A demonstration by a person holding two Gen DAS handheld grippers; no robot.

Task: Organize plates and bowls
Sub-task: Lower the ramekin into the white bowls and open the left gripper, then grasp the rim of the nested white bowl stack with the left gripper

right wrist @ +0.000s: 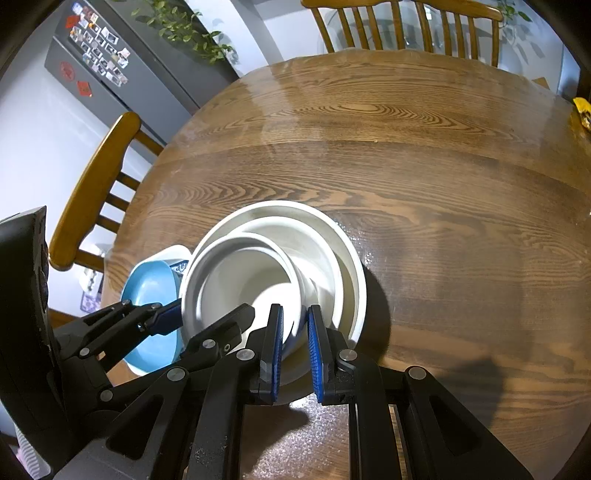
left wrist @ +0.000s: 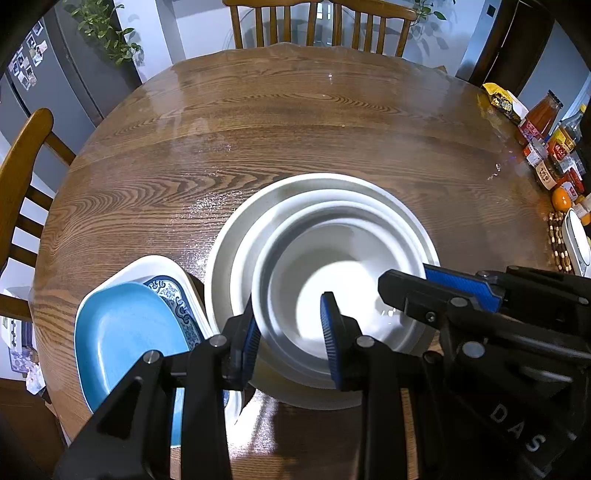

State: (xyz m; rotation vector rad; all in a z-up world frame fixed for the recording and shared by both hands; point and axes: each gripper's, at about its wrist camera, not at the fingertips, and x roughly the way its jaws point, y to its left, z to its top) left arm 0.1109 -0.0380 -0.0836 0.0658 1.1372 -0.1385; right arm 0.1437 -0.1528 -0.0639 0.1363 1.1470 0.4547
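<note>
Three white bowls (left wrist: pixel 332 258) sit nested on the round wooden table (left wrist: pixel 258 129), smallest inside; they also show in the right wrist view (right wrist: pixel 266 266). My left gripper (left wrist: pixel 291 332) straddles the near-left rim of the inner bowls, jaws apart. My right gripper (right wrist: pixel 295 343) straddles the near-right rim of the stack, its jaws close on either side of the rim; it shows in the left wrist view (left wrist: pixel 436 288). To the left a blue plate (left wrist: pixel 125 332) lies on a blue-patterned dish and a white plate (left wrist: pixel 155 264).
Bottles, jars and an orange (left wrist: pixel 561 199) crowd the table's right edge, with a yellow packet (left wrist: pixel 502 99). Wooden chairs stand at the far side (left wrist: pixel 317 22) and left (left wrist: pixel 22 177). A grey fridge (right wrist: pixel 122 70) is at the back left.
</note>
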